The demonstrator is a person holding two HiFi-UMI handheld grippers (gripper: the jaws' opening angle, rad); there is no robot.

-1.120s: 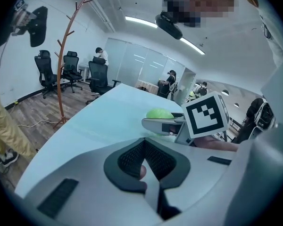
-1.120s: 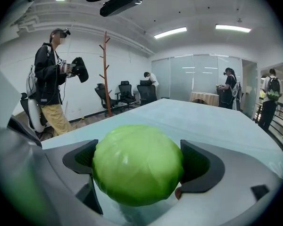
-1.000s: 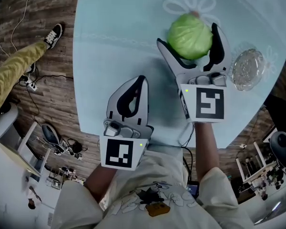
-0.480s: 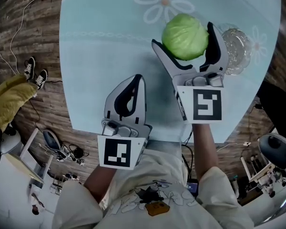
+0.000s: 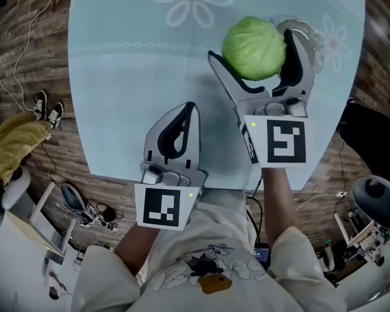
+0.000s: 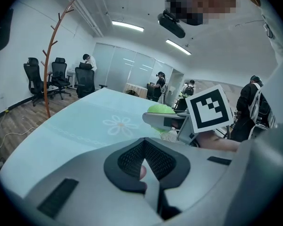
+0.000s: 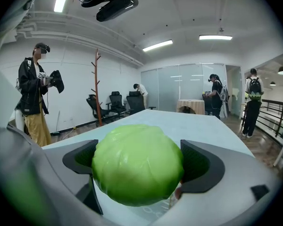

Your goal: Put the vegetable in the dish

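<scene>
Clamping the cabbage [image 5: 253, 47] between its fingers, the right gripper [image 5: 252, 46] hovers just beside the glass dish [image 5: 314, 44]. Releasing off-centre could roll the round head off the counter [image 5: 136, 77]. The left gripper [image 5: 187, 109] fingers are clenched, empty.

Most of the clear glass dish [image 5: 310, 39] is hidden in the head view behind the round green cabbage [image 5: 253, 47] and the far jaw of my right gripper [image 5: 250, 45]. Only its right rim shows, and I cannot tell whether the cabbage touches it. In the right gripper view the cabbage [image 7: 137, 164] covers the inner faces of my jaws, with just a glint of glass beneath. In the left gripper [image 6: 144, 161] view, a small pinkish patch [image 6: 140, 172] sits where my jaws meet; I cannot tell what it is. The pale blue worktop [image 5: 136, 77] is cut by the head view's top edge.
</scene>
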